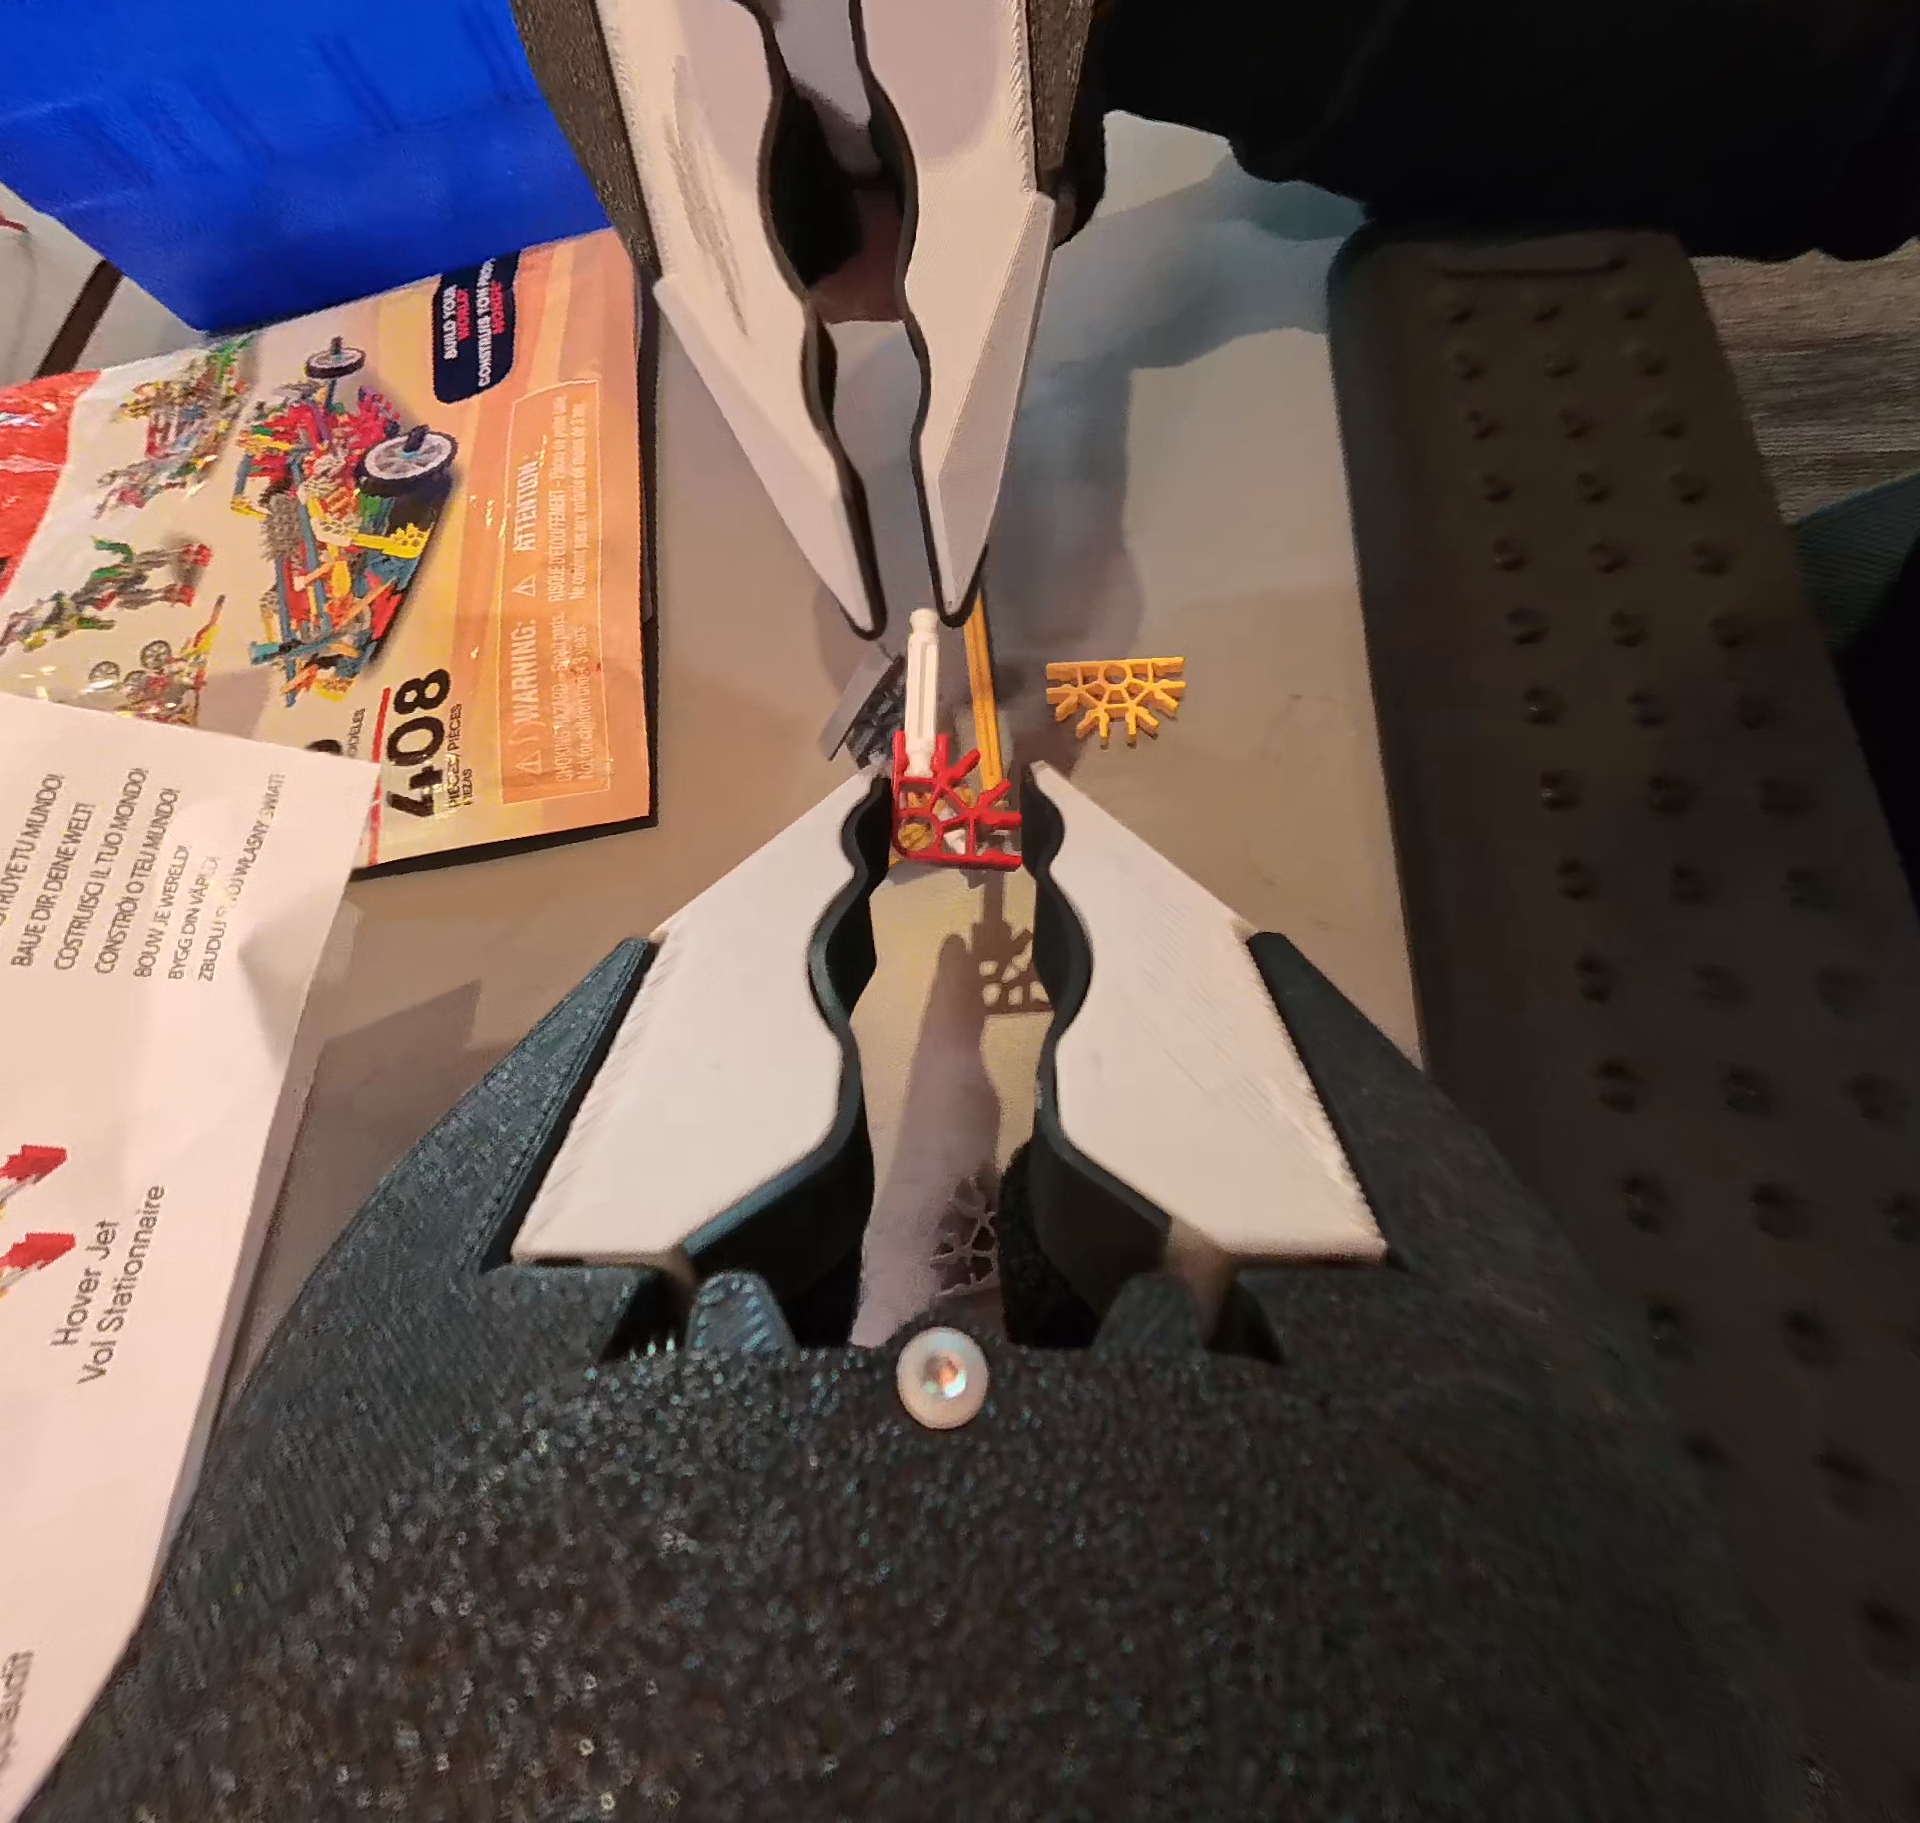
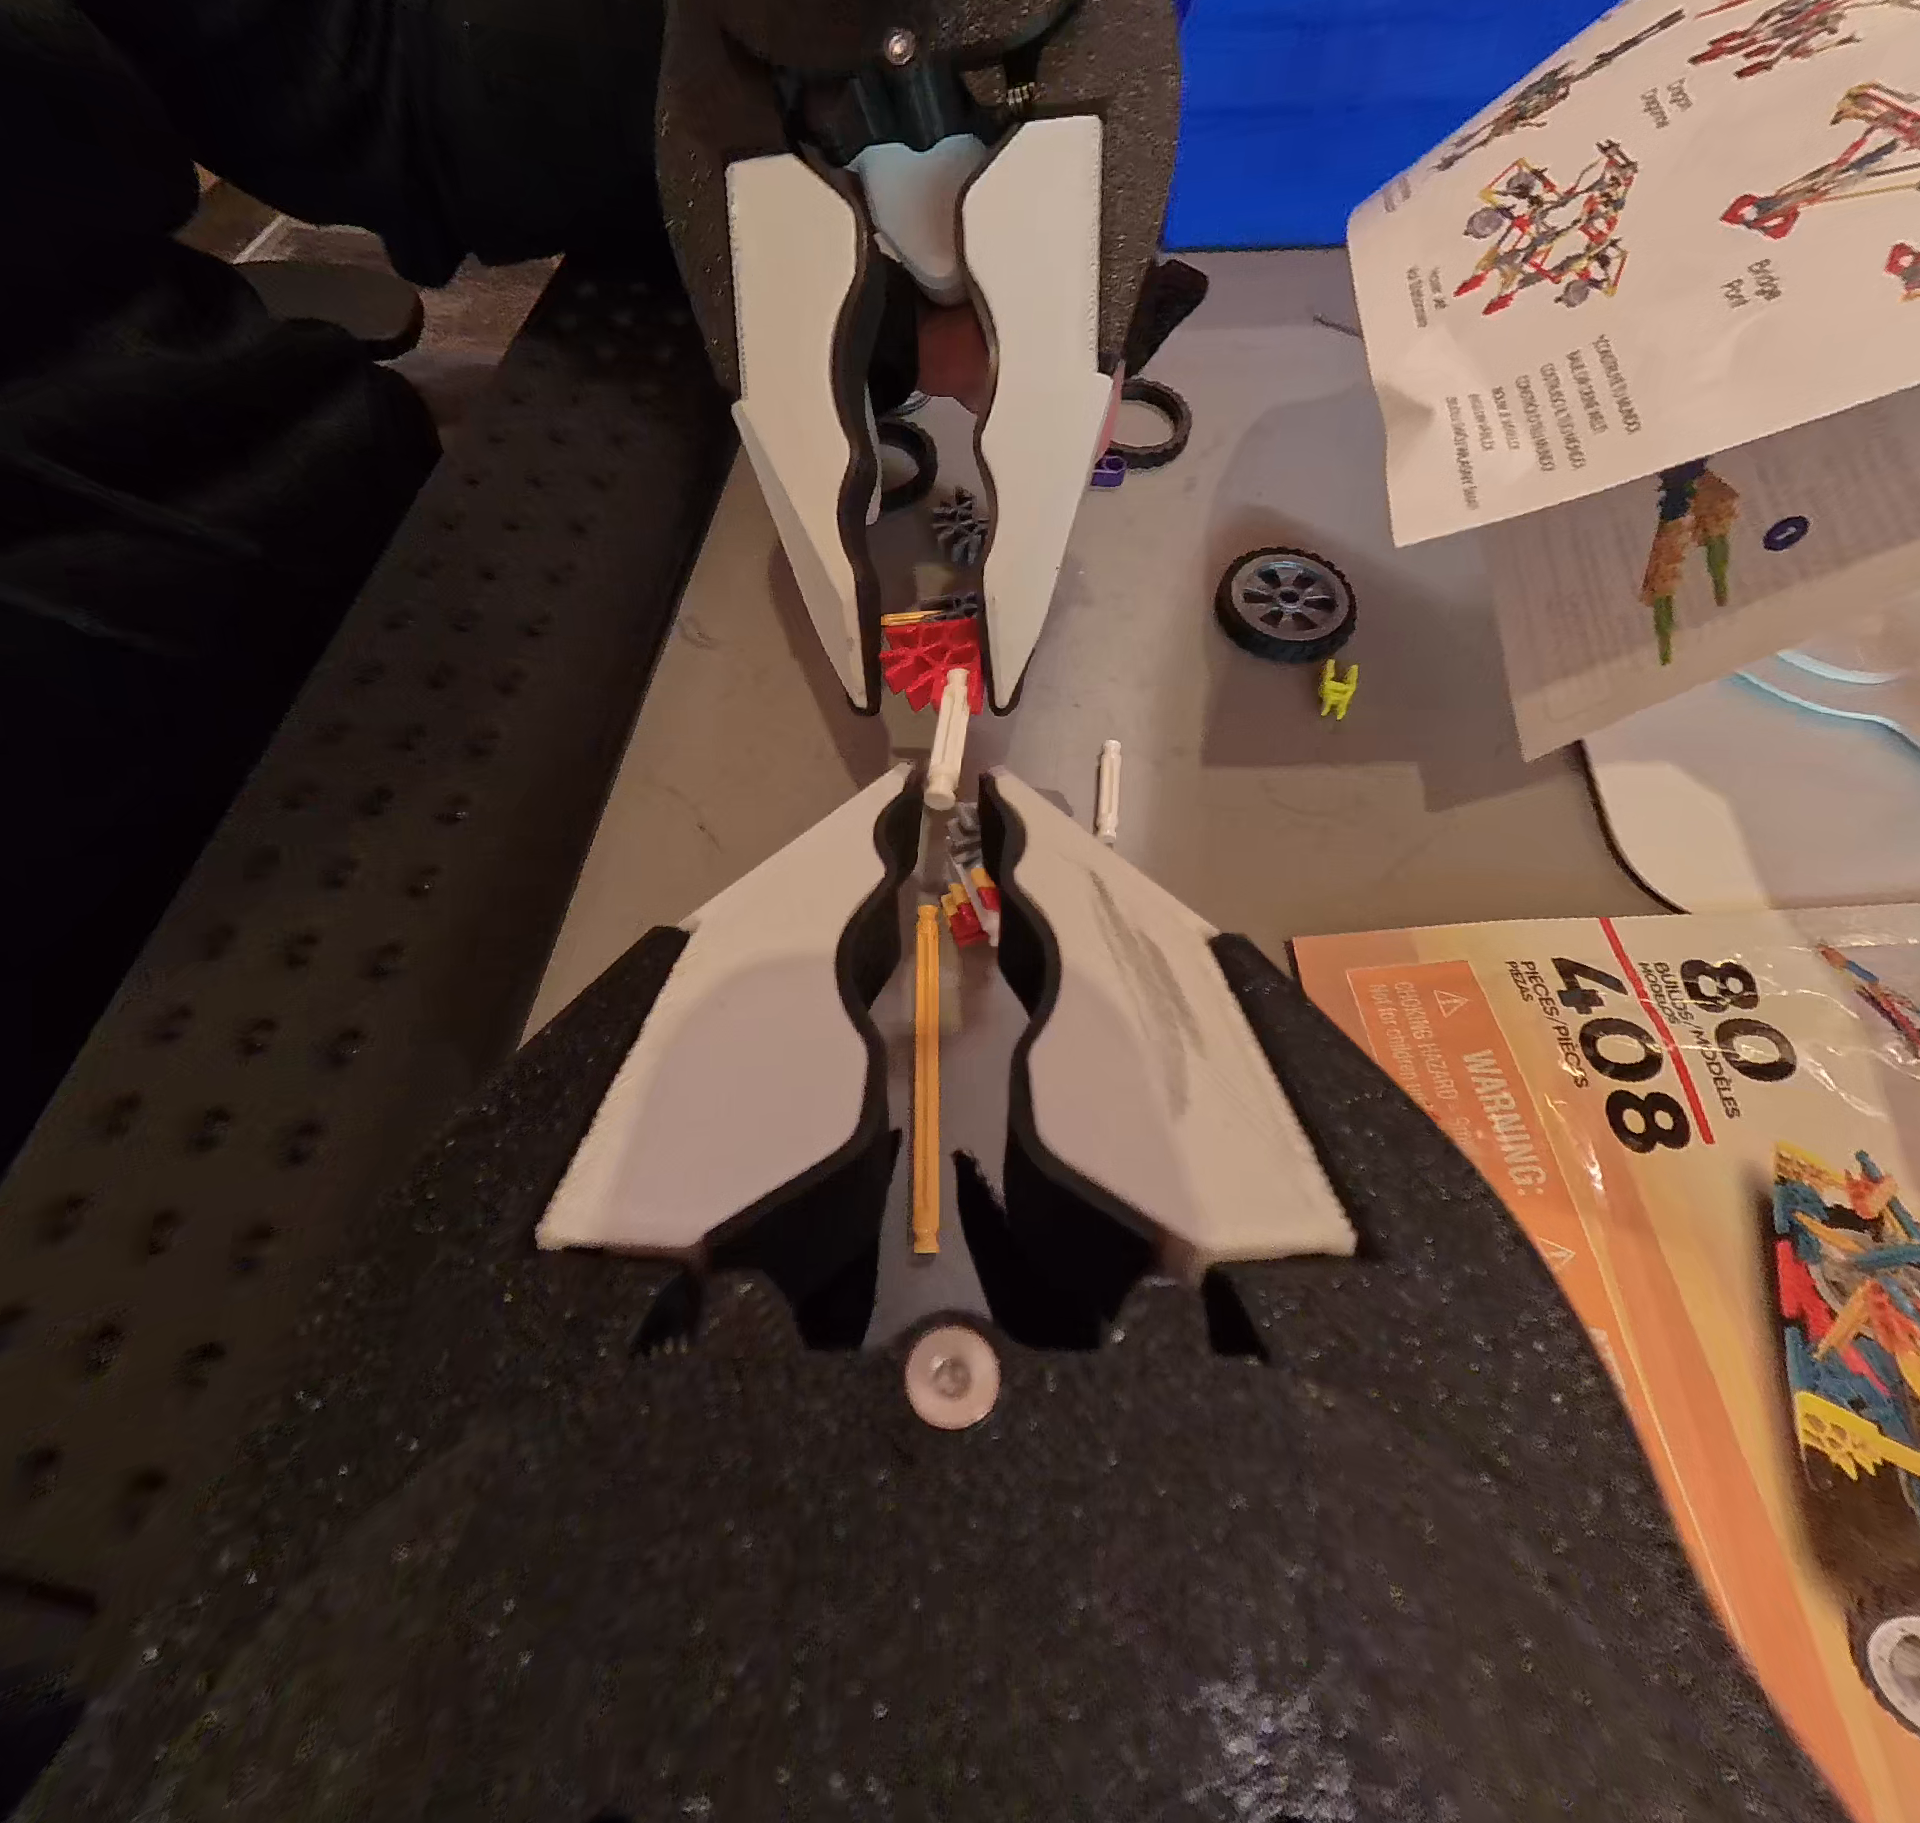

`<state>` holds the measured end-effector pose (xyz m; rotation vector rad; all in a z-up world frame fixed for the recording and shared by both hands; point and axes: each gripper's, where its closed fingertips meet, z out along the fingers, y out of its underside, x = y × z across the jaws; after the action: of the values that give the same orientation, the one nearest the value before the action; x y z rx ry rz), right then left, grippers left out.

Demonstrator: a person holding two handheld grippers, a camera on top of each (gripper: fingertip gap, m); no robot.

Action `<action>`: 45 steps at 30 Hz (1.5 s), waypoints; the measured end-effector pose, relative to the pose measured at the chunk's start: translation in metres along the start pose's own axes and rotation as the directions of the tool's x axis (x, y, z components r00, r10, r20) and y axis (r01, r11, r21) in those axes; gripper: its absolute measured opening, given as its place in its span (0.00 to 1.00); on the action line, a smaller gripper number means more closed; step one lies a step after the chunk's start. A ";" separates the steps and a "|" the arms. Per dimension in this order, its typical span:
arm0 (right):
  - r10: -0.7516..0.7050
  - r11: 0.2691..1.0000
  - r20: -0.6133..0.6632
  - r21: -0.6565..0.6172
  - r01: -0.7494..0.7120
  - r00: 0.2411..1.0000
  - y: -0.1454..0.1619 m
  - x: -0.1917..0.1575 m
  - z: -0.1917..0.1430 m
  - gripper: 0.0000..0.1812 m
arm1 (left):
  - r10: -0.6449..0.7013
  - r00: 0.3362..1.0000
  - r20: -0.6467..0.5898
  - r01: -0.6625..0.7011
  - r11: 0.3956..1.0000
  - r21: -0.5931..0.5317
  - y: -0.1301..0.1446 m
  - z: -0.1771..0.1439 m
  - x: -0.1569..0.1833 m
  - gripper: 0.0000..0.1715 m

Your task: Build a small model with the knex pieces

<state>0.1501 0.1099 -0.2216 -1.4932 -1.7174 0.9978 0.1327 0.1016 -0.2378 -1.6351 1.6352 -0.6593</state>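
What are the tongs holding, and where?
Left tongs pinch the red plastic fan-shaped connector by its side edges. Right tongs flank white plastic rod tip; grip unclear.

White rod (image 2: 950, 740) between right gripper (image 2: 951, 786) and left gripper (image 2: 928, 708)

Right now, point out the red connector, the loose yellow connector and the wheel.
red connector (image 1: 951, 817): left wrist view, centre of its web.
yellow connector (image 1: 1114, 695): left wrist view, its hub.
wheel (image 2: 1286, 601): right wrist view, grey hub.
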 end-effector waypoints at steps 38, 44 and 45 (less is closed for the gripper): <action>0.105 0.994 -0.020 -0.035 -0.106 0.994 0.016 0.014 0.015 0.20 | 0.013 0.987 0.163 0.003 0.995 -0.102 0.006 0.003 -0.006 0.14; 0.116 0.993 -0.016 -0.032 -0.117 0.993 0.017 0.014 0.002 0.10 | 0.010 0.986 0.164 0.007 0.995 -0.102 0.006 0.003 -0.006 0.14; 0.116 0.993 -0.008 -0.037 -0.116 0.993 0.018 0.013 0.002 0.09 | 0.011 0.986 0.167 0.007 0.995 -0.103 0.006 0.003 -0.007 0.14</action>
<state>0.1554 0.1236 -0.2383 -1.6340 -1.6690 1.0243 0.1305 0.1089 -0.2434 -1.7137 1.5713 -0.4297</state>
